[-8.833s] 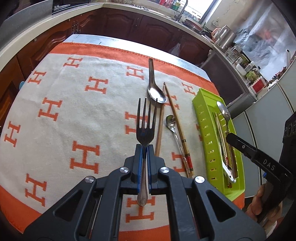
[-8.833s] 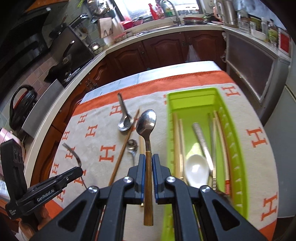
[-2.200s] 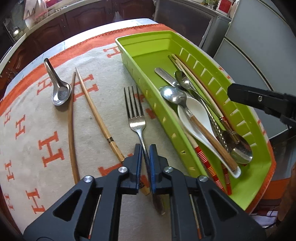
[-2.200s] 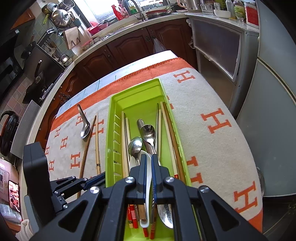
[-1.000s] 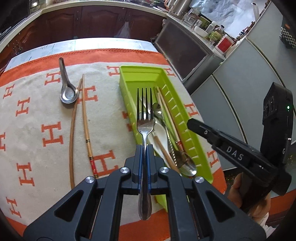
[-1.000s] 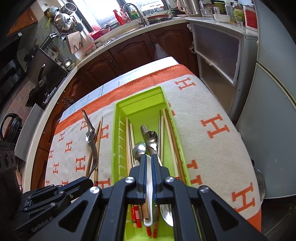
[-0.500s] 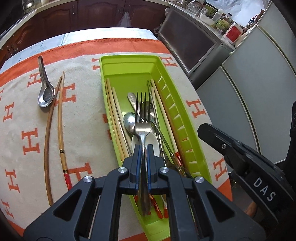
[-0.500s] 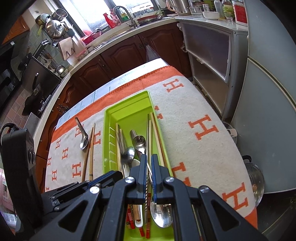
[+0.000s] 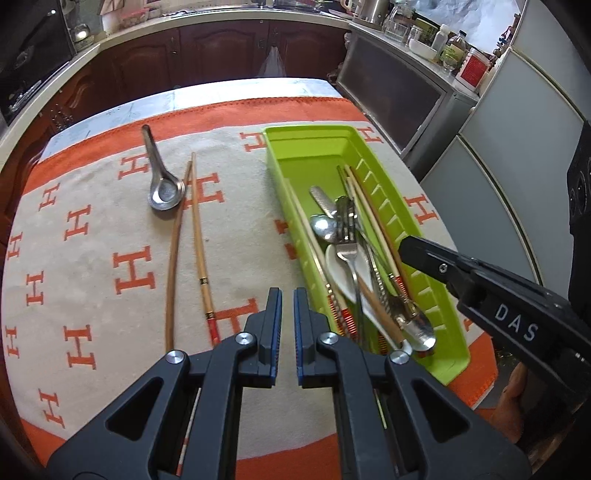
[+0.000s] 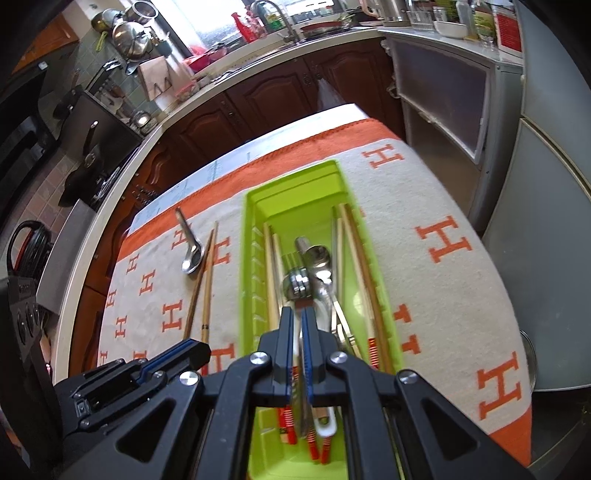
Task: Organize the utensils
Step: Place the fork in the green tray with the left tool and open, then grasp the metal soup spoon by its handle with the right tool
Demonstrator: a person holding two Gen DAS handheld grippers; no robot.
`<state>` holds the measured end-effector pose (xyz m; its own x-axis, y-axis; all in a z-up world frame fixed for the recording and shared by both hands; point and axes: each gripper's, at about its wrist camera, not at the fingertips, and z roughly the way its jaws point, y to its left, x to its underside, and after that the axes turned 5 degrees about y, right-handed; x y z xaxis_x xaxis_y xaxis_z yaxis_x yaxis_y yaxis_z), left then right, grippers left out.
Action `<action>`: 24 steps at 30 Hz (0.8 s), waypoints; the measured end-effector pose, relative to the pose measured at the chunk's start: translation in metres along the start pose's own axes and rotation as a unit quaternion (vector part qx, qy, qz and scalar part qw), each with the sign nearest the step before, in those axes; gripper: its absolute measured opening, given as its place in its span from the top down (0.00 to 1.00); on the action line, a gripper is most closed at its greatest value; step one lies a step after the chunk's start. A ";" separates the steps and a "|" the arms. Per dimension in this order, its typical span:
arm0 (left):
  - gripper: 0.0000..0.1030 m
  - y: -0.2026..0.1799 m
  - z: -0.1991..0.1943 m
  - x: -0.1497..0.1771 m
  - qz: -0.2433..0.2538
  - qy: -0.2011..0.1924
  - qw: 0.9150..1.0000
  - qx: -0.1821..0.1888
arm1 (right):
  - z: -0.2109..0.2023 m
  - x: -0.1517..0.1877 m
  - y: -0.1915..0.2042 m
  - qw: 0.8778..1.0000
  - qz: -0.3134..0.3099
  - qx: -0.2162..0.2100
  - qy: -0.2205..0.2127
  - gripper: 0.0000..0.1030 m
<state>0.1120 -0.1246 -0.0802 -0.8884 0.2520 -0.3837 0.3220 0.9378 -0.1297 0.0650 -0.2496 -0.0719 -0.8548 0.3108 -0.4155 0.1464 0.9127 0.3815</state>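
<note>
On the orange-bordered tabletop (image 9: 92, 229), left tool (image 9: 287, 302) hung parted, empty; fork (image 9: 349, 236) lay in tray (image 9: 306, 144); chopsticks (image 9: 199, 236) probably next.

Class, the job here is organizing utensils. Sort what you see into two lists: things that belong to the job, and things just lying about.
Part of the job:
green tray
fork in the tray
metal spoon on the cloth
two chopsticks on the cloth

Just lying about:
red-lidded jar on the counter
steel pots
tap

Glossy green plastic tray (image 9: 369, 146), shiny metal fork (image 9: 347, 236), wooden chopsticks (image 9: 197, 229), matt woven cloth (image 9: 92, 236).
</note>
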 end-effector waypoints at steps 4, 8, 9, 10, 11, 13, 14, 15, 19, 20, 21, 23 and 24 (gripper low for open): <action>0.96 0.032 -0.014 0.017 -0.023 -0.011 0.999 -0.025 | 0.004 0.005 0.017 1.000 -0.015 -0.011 0.014 0.96; 0.96 0.062 -0.028 0.030 -0.045 -0.027 0.997 -0.052 | 0.008 0.010 0.037 0.999 -0.034 -0.019 0.025 0.96; 0.95 0.067 -0.031 0.032 -0.049 -0.030 0.997 -0.058 | 0.008 0.011 0.042 0.999 -0.038 -0.020 0.027 0.96; 0.95 0.075 -0.034 0.035 -0.054 -0.034 0.996 -0.065 | 0.010 0.012 0.049 0.998 -0.044 -0.023 0.030 0.96; 0.95 0.080 -0.037 0.037 -0.058 -0.037 0.995 -0.071 | 0.011 0.013 0.054 0.998 -0.048 -0.025 0.032 0.96; 0.94 0.092 -0.041 0.041 -0.065 -0.043 0.993 -0.087 | 0.014 0.015 0.066 0.997 -0.059 -0.028 0.038 0.96; 0.94 0.096 -0.042 0.042 -0.068 -0.044 0.992 -0.093 | 0.016 0.015 0.072 0.997 -0.064 -0.029 0.041 0.96; 0.93 0.102 -0.044 0.043 -0.071 -0.045 0.991 -0.100 | 0.018 0.015 0.077 0.996 -0.068 -0.030 0.044 0.96; 0.72 0.126 -0.048 0.047 -0.089 -0.054 0.987 -0.123 | 0.025 0.012 0.098 0.994 -0.088 -0.032 0.053 0.96; 0.68 0.131 -0.048 0.048 -0.093 -0.056 0.986 -0.128 | 0.027 0.012 0.102 0.994 -0.090 -0.033 0.055 0.96; 0.67 0.137 -0.049 0.048 -0.098 -0.059 0.985 -0.133 | 0.030 0.010 0.107 0.993 -0.093 -0.034 0.058 0.96; 0.67 0.147 -0.049 0.048 -0.105 -0.061 0.983 -0.141 | 0.035 0.006 0.114 0.993 -0.097 -0.036 0.062 0.96; 0.67 0.151 -0.048 0.048 -0.108 -0.061 0.982 -0.144 | 0.038 0.004 0.118 0.992 -0.099 -0.037 0.064 0.96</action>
<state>0.1028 0.0407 -0.0747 -0.8746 0.0256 -0.4843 0.0085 0.9993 0.0375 0.0975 -0.1310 -0.0601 -0.9200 0.0872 -0.3820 -0.0634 0.9289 0.3649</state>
